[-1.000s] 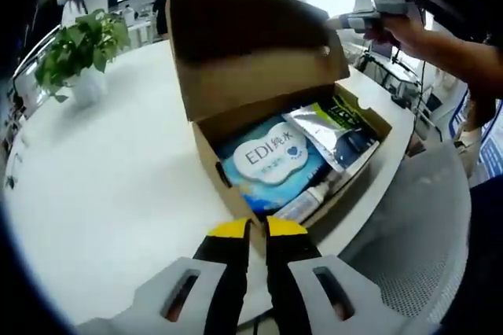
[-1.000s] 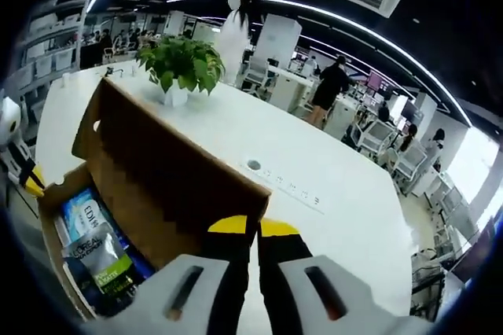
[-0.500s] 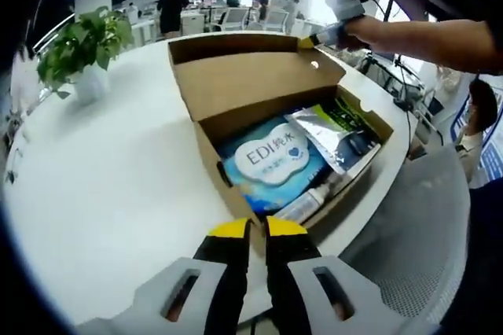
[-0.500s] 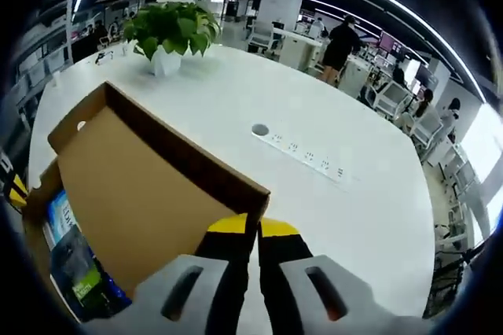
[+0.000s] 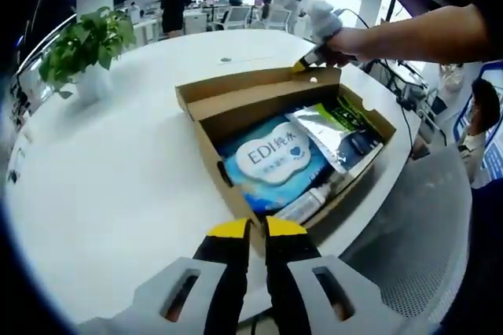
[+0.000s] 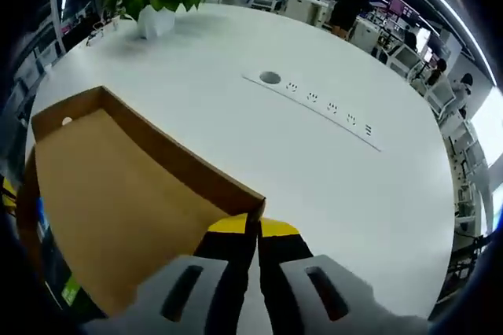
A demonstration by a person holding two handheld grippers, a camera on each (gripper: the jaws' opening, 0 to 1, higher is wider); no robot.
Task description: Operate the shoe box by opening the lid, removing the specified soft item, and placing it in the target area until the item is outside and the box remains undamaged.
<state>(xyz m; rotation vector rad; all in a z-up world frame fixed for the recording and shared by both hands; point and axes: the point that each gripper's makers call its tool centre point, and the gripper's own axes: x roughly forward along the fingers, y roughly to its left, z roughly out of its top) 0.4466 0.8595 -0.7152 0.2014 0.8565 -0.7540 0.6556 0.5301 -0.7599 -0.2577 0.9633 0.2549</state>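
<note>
The right gripper (image 6: 252, 229) has its yellow-tipped fingers (image 6: 228, 226) pinched on the corner of the lid (image 6: 118, 193), the cardboard edge caught between them. In the left gripper view the same gripper (image 5: 308, 64) sits at the lid's far corner, held by a hand (image 5: 339, 40) on an arm reaching in from the right, forearm stretched nearly level over the box.

The left gripper (image 5: 257, 227) has its fingers (image 5: 229, 230) closed with only a slit between them and nothing in it, hovering just short of the box's near corner.

The box (image 5: 222, 173) lies open on the white surface (image 5: 110, 185), close to its edge, its long axis running away from the left gripper toward the upper right. The lid (image 5: 259, 91) is folded back on the far long side, tilted low, its inner face up.

Inside lies the wipes pack (image 5: 271, 158), soft, blue and white, printed "EDI", flat, its length along the box. Beside it, toward the right end, rests a silver pouch (image 5: 326, 134), partly overlapping darker packets.

A potted plant (image 5: 78, 56) stands well apart at the far left. A power strip (image 6: 322, 107) is set flush in the surface beyond the lid.
</note>
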